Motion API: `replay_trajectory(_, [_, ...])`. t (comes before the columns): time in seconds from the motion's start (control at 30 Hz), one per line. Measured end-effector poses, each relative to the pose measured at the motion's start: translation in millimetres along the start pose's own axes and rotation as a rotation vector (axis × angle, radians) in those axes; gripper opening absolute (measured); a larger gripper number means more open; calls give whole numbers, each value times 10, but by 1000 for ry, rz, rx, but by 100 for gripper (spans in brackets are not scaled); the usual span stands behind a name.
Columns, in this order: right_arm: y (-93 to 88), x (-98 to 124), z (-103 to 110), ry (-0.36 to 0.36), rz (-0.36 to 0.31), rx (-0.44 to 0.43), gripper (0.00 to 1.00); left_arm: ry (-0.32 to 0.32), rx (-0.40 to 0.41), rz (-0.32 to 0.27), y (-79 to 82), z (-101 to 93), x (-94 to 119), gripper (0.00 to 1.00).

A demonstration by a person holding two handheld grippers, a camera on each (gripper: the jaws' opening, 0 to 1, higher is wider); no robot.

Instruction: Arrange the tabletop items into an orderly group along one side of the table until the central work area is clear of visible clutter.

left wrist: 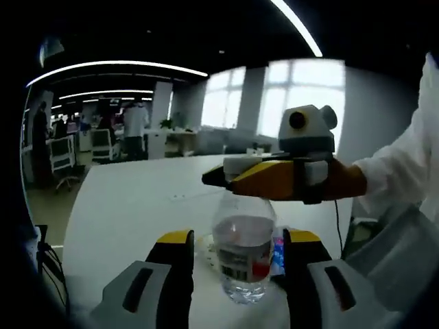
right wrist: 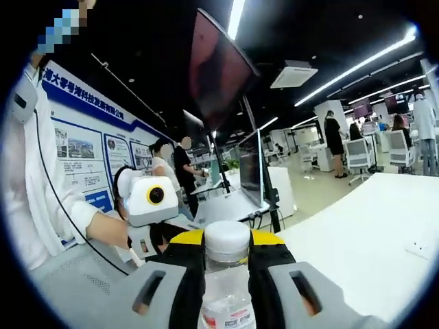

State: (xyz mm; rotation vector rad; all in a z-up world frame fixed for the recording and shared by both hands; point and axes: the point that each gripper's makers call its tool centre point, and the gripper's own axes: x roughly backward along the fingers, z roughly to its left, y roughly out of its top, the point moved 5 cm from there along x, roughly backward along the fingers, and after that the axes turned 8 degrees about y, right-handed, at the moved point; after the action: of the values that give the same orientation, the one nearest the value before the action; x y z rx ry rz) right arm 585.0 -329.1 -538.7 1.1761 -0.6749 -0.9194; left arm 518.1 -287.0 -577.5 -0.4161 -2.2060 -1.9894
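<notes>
water bottle standing upright on the white table, clear thin plastic, likely light, slick, crushable; best taken at the labelled waist | left gripper straddling it, jaws spread wide, not touching | right gripper reaching level, jaws closing at the capped neck, contact unclear

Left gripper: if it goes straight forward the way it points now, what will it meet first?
Nothing ahead to meet first: the clear water bottle already stands between the left gripper's jaws. Past it, the right gripper hangs over the bottle's top, though depth is unclear.
</notes>
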Motion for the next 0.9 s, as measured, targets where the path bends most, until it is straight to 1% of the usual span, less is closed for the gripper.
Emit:
replay_trajectory(0.03, [31, 3, -16, -8, -15, -5, 19, 11, 0, -4, 14, -16, 17, 54])
replay_trajectory(0.07, [50, 3, -31, -14, -24, -7, 19, 38, 4, 3, 15, -8, 34, 57])
replay_trajectory(0.13, [83, -1, -62, -26, -38, -2, 19, 61, 0, 22, -7, -18, 50, 64])
replay_trajectory(0.17, [96, -2, -83, -35, -44, -2, 19, 77, -3, 37, -29, -14, 58, 65])
replay_trajectory(0.2, [111, -1, -114, -44, -53, -7, 19, 77, -3, 37, -34, -25, 66, 66])
replay_trajectory(0.23, [120, 3, -129, -48, -56, -7, 19, 75, 0, 32, -35, -59, 78, 66])
replay_trajectory(0.3, [148, 14, -166, -67, -69, -3, 19, 83, 55, 10, -16, -66, 124, 65])
replay_trajectory(0.33, [156, 16, -179, -74, -71, 0, 19, 84, 66, 7, -13, -70, 141, 65])
replay_trajectory(0.47, [163, 11, -240, -100, -68, 23, 19, 104, 72, 11, -34, -86, 184, 65])
replay_trajectory(0.5, [158, 5, -251, -100, -64, 32, 19, 112, 87, 11, -46, -69, 195, 65])
replay_trajectory(0.57, [141, -9, -283, -108, -55, 57, 19, 116, 144, 12, -82, -62, 216, 65])
replay_trajectory(0.6, [137, -17, -296, -110, -54, 63, 19, 117, 154, 18, -97, -63, 222, 64])
replay_trajectory(0.73, [103, -58, -378, -122, -52, 65, 19, 128, 135, 29, -111, -67, 241, 63])
replay_trajectory(0.8, [74, -78, -424, -133, -44, 73, 19, 129, 151, 33, -130, -57, 236, 64])
replay_trajectory(0.9, [34, -100, -481, -144, -31, 92, 19, 137, 149, 32, -132, -51, 241, 64])
